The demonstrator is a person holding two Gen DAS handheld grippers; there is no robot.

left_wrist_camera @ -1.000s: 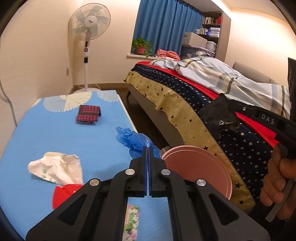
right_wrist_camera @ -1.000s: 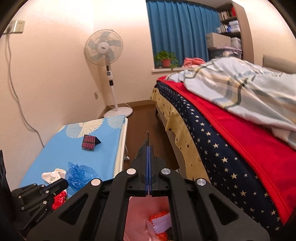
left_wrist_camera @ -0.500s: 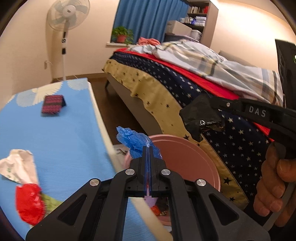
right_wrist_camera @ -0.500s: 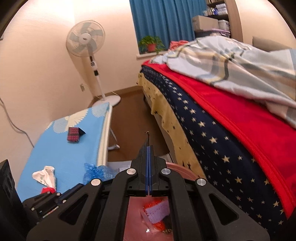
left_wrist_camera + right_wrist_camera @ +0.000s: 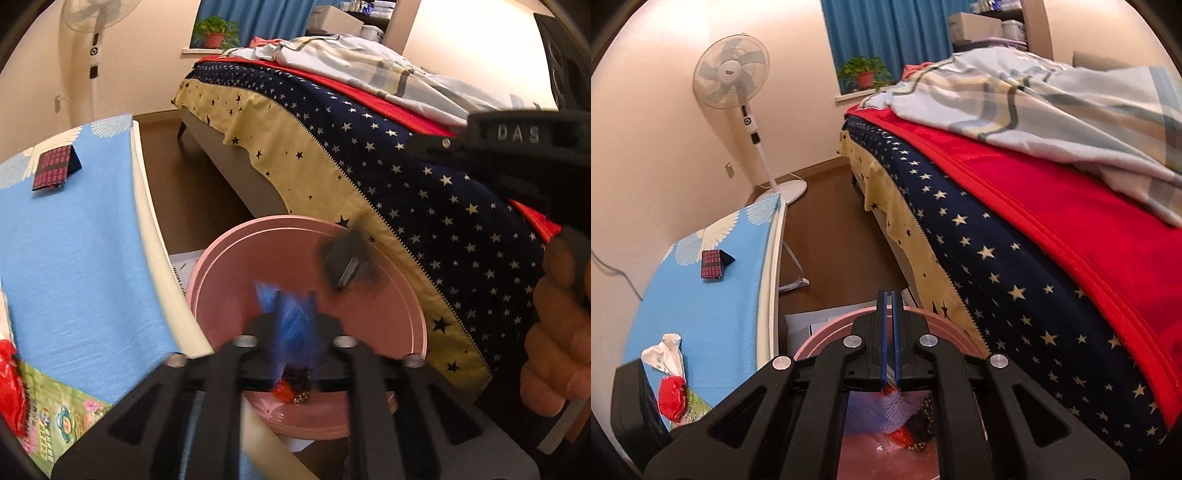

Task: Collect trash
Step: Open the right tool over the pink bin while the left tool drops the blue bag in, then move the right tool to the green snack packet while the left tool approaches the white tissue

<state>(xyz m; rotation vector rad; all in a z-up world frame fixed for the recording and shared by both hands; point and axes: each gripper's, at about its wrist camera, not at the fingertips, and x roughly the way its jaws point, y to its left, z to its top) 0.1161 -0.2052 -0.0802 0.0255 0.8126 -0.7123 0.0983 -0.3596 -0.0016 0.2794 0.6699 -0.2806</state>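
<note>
As jaws open, hand-held gripper (image 5: 291,332) over bin (image 5: 402,291).

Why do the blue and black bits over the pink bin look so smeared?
Left wrist view: the blue bag and the black scrap are motion-blurred above the pink bin, while the bed stays fairly sharp. Right wrist view: mostly sharp, edges bent by the fisheye.

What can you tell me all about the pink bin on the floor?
The pink bin is round, smooth and looks like plastic, with a stepped rim. It stands upright on the floor, between the blue-covered table and the bed. Its mouth is open. Trash lies inside: something red and dark scraps. A blurred blue bag and a dark piece are above its mouth.
</note>
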